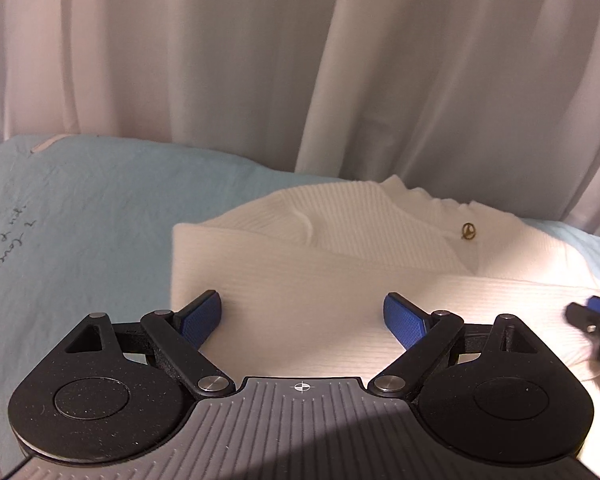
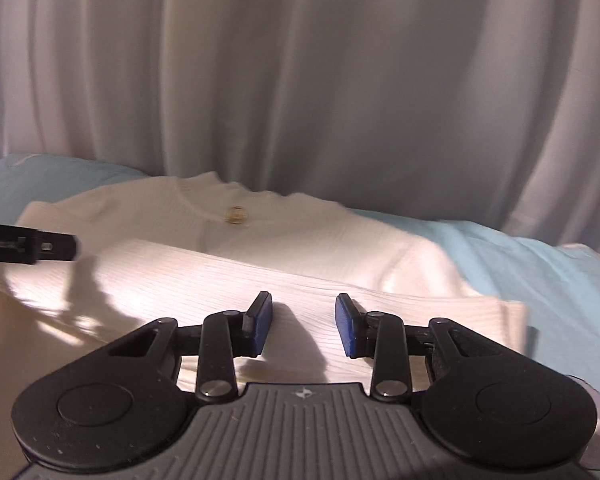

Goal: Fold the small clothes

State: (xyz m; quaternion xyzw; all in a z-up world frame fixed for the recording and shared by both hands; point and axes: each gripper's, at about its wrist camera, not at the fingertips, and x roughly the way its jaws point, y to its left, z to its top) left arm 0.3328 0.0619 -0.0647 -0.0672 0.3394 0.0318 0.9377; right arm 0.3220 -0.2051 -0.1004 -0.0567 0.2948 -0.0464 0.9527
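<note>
Garment: we see a white ribbed top (image 1: 340,280) lying on a light blue bedsheet (image 1: 100,220), partly folded, with one ribbed panel laid across the lower body and the neckline toward 12 o'clock.
Button: a small gold button (image 1: 467,232) sits just below the neckline, at about 1 o'clock from our left gripper and 11 o'clock from our right.
Left gripper: our left gripper (image 1: 302,312) hangs over the near part of the top, jaws spread wide, blue pads (image 1: 202,318) apart with only flat cloth showing between them; we see nothing pinched.
Right gripper: our right gripper (image 2: 303,324) hovers over the folded panel, jaws at a narrow gap, pads clear of each other and no fabric caught between them.
Other gripper seen: from the left wrist view the right tool enters at 3 o'clock; from the right wrist view the left tool's dark finger enters at 9 o'clock.
Fold edge: the panel's end lies at 3 o'clock in the right wrist view, near the sheet.
Backdrop: a pale pleated curtain (image 2: 300,80) hangs behind the bed at 12 o'clock.
Sheet marking: dark handwriting (image 1: 14,244) at 9 o'clock; we cannot read it fully.
</note>
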